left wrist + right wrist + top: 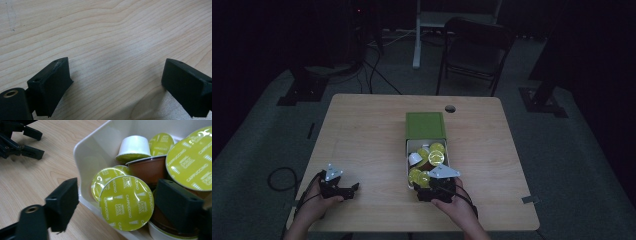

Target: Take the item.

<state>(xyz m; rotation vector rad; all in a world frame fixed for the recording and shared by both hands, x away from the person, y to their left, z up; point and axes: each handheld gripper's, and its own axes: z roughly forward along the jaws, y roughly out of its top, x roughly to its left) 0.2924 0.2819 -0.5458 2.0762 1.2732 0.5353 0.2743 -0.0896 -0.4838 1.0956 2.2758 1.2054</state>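
A white box (450, 159) with its green lid (426, 125) folded back stands right of the table's middle and holds several coffee capsules with yellow-green foil lids (435, 152). My right gripper (430, 189) is at the box's near end. In the right gripper view its jaws (118, 195) stand open astride the box's white wall (92, 150), one outside and one inside among the capsules. A green-lidded capsule (126, 202) lies between them, not pressed. My left gripper (348, 191) rests open near the table's front left, with bare wood between its jaws (116, 72).
A white capsule (132, 146) lies lid down and a brown-bodied one (147, 168) lies behind the front capsule. The left gripper (22, 142) shows far off in the right gripper view. A cable hole (450, 108) is near the table's far edge, with a folding chair (474, 50) beyond.
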